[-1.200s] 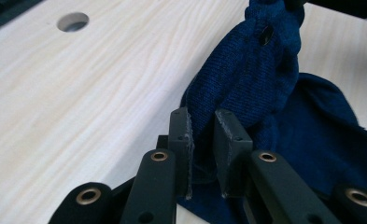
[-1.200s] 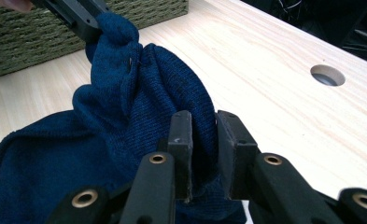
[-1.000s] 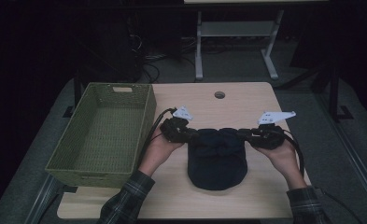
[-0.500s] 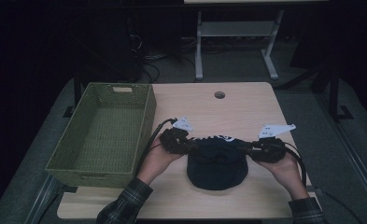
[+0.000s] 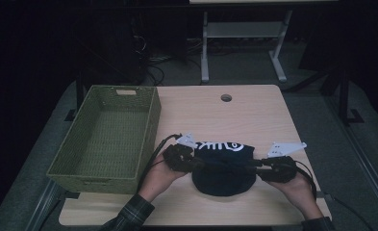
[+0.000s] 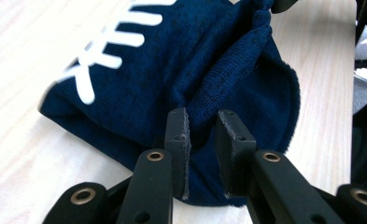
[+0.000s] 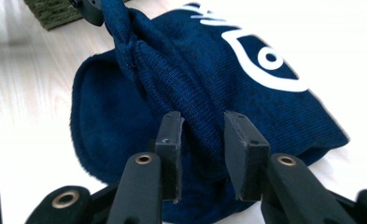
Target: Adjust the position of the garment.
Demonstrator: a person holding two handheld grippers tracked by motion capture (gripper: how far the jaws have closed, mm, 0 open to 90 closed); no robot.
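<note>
Garment position relative to both jaw pairs: dark navy knitted garment with white lettering (image 5: 222,166) lies flat on the pale wooden bench (image 5: 254,113), its long axis running from 9 to 3 o'clock in the high view, between the two hands. Left gripper (image 5: 196,162) meets its 9 o'clock end, right gripper (image 5: 258,166) its 3 o'clock end; both sit equally near. In the left gripper view a raised fold of knit (image 6: 218,84) stands between the jaws, which are narrowly parted, with a gap showing beside the right pad. In the right gripper view the fold (image 7: 190,93) likewise lies between jaws that have just been opening and look loose on it. Green woven basket (image 5: 105,134) stands empty at 9 o'clock, touching nothing
</note>
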